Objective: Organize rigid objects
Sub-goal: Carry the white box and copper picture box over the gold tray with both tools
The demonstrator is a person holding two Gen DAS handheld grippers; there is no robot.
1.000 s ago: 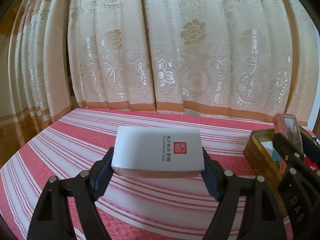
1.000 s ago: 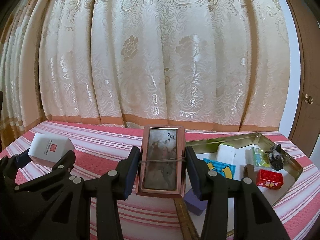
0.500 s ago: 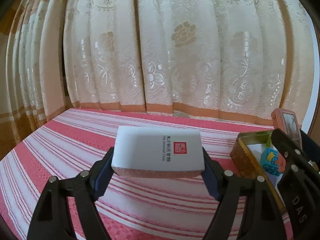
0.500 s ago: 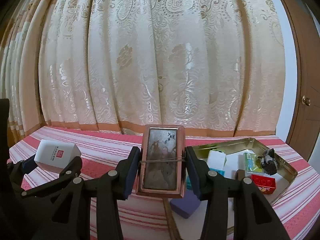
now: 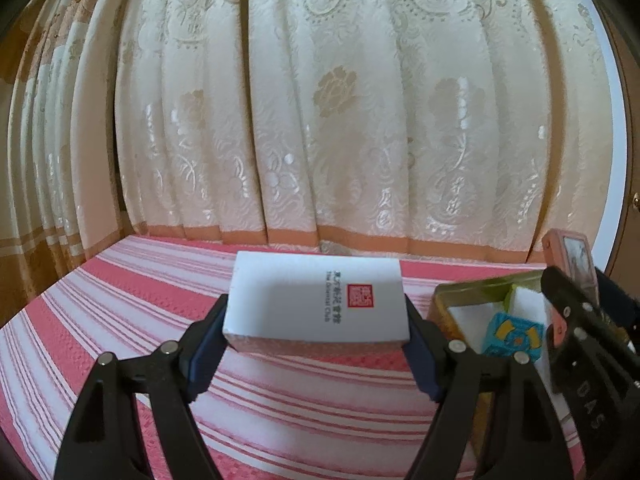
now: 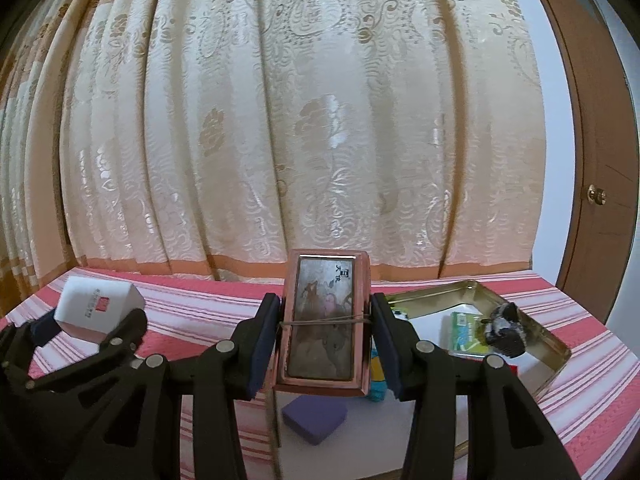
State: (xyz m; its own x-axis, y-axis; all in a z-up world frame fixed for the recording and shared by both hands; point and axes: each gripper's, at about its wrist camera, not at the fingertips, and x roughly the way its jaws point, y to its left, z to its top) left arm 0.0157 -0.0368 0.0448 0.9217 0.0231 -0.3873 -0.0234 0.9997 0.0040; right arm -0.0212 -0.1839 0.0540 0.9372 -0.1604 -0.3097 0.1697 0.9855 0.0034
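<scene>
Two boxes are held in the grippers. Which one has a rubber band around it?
The pink box in the right gripper: a thin dark band crosses its pictured face. The white box in the left gripper has only a red stamp and print.

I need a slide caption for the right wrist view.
Right gripper holds pink picture box above gold metal tray.

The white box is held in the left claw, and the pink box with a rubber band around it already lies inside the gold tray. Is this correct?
Not quite. The white box is indeed held in the left claw, but the pink box, rubber band around it, does not lie in the gold tray: the right claw holds it above the tray's near end, as the right wrist view shows.
</scene>
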